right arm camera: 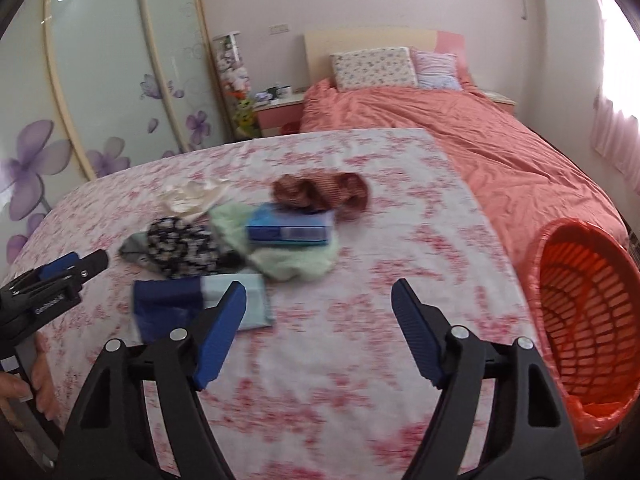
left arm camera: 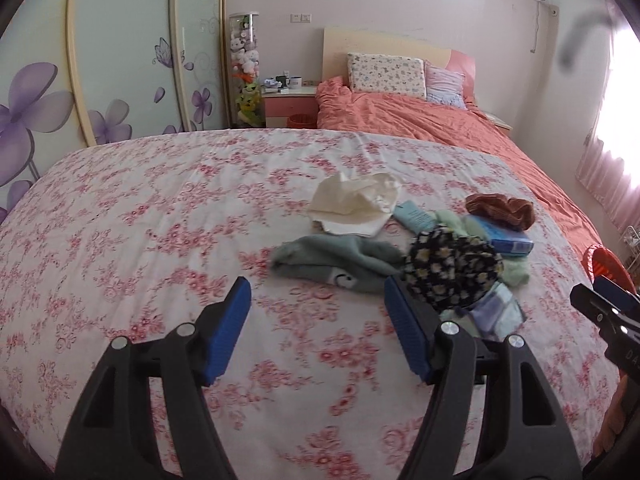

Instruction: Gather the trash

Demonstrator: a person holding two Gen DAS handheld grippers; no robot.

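A pile of small items lies on the floral bedsheet [left arm camera: 140,240]. It holds crumpled white paper [left arm camera: 352,204], a grey-green sock [left arm camera: 332,260], a black floral fabric bundle [left arm camera: 452,272], a blue box [right arm camera: 288,230], a brown scrunchie [right arm camera: 320,192], pale green cloth [right arm camera: 296,264] and a flat blue packet [right arm camera: 192,304]. My left gripper [left arm camera: 316,286] hovers open just short of the sock, with nothing between its fingers. My right gripper [right arm camera: 320,288] is open over bare sheet, to the right of the packet. An orange mesh basket [right arm camera: 588,312] with a liner lies tilted at the right.
An orange duvet [right arm camera: 480,148] and pillows [left arm camera: 384,72] cover the far end of the bed. A wardrobe with purple flower doors [left arm camera: 120,60] runs along the left. A pink nightstand [left arm camera: 290,108] stands by the headboard. A person's hand [right arm camera: 36,376] holds the left gripper's handle.
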